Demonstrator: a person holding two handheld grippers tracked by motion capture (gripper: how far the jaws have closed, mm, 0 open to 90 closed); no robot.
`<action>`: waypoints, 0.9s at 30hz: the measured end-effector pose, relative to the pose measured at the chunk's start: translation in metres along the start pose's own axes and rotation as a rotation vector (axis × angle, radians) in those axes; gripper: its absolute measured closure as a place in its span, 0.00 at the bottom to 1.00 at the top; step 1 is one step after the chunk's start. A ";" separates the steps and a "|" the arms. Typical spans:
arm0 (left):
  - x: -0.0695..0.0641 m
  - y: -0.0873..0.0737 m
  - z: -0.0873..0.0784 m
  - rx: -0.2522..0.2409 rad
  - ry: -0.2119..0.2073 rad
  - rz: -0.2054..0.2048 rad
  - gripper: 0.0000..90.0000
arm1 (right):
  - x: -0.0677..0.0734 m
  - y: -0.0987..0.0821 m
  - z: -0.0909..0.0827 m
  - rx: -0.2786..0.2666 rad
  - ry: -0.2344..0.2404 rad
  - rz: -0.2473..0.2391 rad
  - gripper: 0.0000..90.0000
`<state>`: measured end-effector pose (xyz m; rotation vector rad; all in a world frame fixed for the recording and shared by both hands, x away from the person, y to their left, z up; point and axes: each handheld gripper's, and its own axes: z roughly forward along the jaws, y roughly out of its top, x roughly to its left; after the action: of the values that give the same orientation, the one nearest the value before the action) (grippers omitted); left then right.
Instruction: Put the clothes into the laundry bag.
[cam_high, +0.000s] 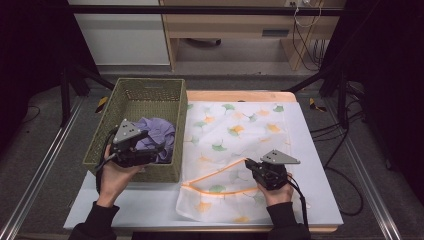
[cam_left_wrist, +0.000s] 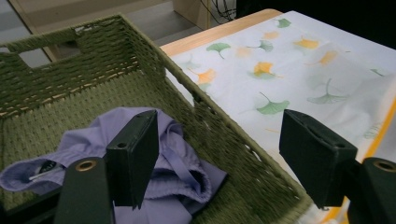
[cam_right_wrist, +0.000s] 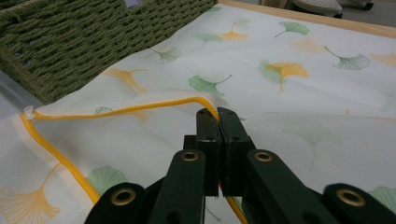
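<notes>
Right gripper view has the right gripper (cam_right_wrist: 218, 116) fingers clamped tight on the orange zipper edge (cam_right_wrist: 140, 108) of the ginkgo-print mesh bag (cam_high: 235, 135), which lies flat on the bench (cam_high: 320, 200). Over on the left, the left gripper (cam_left_wrist: 219, 158) fingers are spread wide, nothing in them, hovering above the purple garment (cam_left_wrist: 177, 172) inside the green woven basket (cam_high: 150, 90).
</notes>
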<state>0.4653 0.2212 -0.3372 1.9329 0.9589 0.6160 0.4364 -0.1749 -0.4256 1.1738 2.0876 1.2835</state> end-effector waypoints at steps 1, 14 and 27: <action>0.003 0.003 0.001 0.005 0.003 0.000 0.30 | 0.000 0.000 0.000 -0.001 -0.001 -0.003 0.98; 0.035 0.022 0.018 0.036 0.062 0.011 0.29 | -0.001 -0.001 0.001 0.002 -0.001 -0.006 0.98; 0.059 0.020 0.047 0.073 0.101 0.001 0.30 | -0.001 -0.002 0.002 0.014 0.000 0.002 0.98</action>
<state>0.5411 0.2402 -0.3411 1.9820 1.0571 0.6934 0.4372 -0.1750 -0.4279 1.1818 2.0989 1.2719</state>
